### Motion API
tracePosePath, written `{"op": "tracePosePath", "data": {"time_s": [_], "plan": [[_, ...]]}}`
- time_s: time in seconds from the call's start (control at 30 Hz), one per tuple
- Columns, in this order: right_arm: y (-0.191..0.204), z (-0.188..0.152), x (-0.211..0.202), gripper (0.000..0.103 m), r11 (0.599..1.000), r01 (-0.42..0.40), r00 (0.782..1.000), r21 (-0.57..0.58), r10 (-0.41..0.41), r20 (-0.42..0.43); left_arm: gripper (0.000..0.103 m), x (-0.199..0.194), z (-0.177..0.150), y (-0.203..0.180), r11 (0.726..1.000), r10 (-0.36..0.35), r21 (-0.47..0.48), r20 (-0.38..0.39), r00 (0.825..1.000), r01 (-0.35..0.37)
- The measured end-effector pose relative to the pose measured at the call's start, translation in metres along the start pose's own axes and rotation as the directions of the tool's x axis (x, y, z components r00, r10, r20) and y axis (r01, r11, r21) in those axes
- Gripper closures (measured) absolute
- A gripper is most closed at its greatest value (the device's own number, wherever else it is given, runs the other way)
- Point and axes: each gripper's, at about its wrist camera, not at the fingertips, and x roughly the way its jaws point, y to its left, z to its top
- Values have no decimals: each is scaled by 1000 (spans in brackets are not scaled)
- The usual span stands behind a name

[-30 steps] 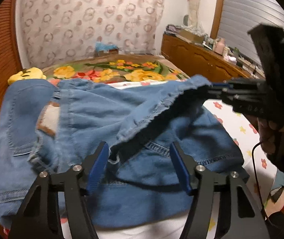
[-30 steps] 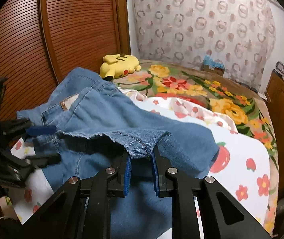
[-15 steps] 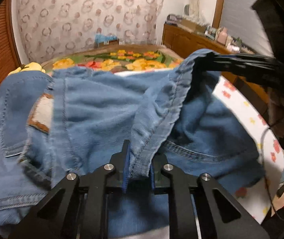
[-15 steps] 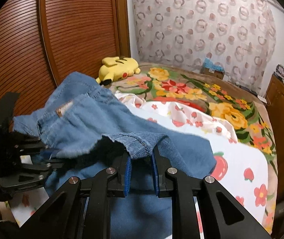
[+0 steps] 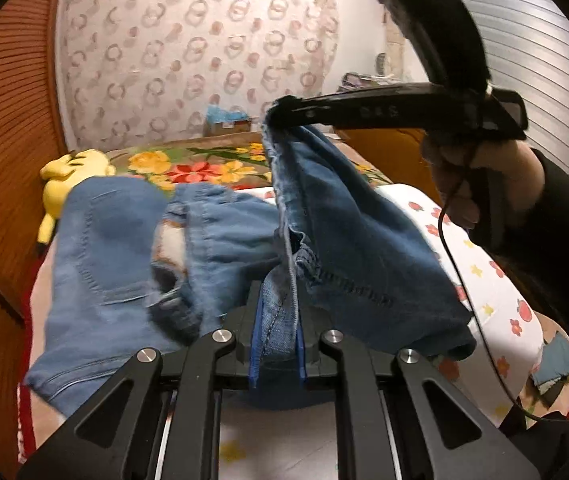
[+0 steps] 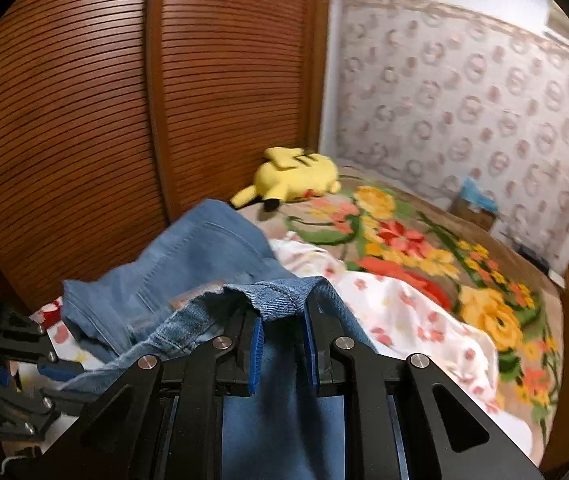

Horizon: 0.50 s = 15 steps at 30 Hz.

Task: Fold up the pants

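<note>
Blue denim pants [image 5: 220, 240] lie on the bed, partly lifted. My left gripper [image 5: 278, 340] is shut on the frayed hem edge of the pants. My right gripper [image 6: 282, 340] is shut on another part of the same hem [image 6: 280, 300] and holds it raised; it also shows in the left wrist view [image 5: 284, 114], high above the bed with the denim hanging from it. The waist end with a tan patch [image 5: 170, 246] rests on the bed. The left gripper shows low at the left of the right wrist view [image 6: 50, 376].
A yellow plush toy [image 6: 296, 176] lies by the brown slatted wardrobe doors [image 6: 104, 120]. A floral blanket [image 6: 424, 248] and a white flowered sheet [image 5: 480, 268] cover the bed. A cardboard box [image 5: 228, 122] stands by the patterned curtain. A wooden dresser [image 5: 396, 152] is on the right.
My left gripper has closed on the hem of the pants. Both grippers have lifted the hem, the right one rising high, and the denim now hangs between them.
</note>
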Motion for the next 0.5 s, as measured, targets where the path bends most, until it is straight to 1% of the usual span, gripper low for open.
{"op": "tracePosePath", "data": {"time_s": [0.07,0.13,0.17,0.2,0.27,0.33,0.4,0.43,0.47,0.5], "plan": [[1,7,19,85,1000,-29,999,11,30,-20,89,0,-5,10,999,27,-20,-12,1000,-27],[-5,8,37,85,997,-61,996,42,64,-61,90,1,-10,19,998,44,-42,-28,999,-45],[-14,8,46,80,996,-70,994,56,75,-82,90,4,-10,24,997,59,-48,-38,998,-61],[-18,8,51,73,995,-72,993,70,78,-93,90,6,-12,27,996,75,-50,-48,996,-78],[-27,4,53,63,992,-82,991,99,92,-101,90,10,-16,31,994,87,-55,-65,994,-91],[-37,3,47,61,991,-74,992,113,84,-92,89,13,-17,31,993,89,-66,-73,993,-94],[-45,1,38,61,992,-53,994,117,64,-87,83,16,-16,31,994,86,-67,-77,993,-91],[-49,-2,31,61,992,-44,995,120,54,-81,75,17,-15,30,994,82,-67,-76,994,-87],[-48,-5,26,61,992,-34,996,123,44,-75,64,19,-13,30,995,73,-65,-74,995,-78],[-51,-9,18,61,992,-20,997,127,29,-69,58,21,-10,28,996,69,-60,-69,995,-74]]}}
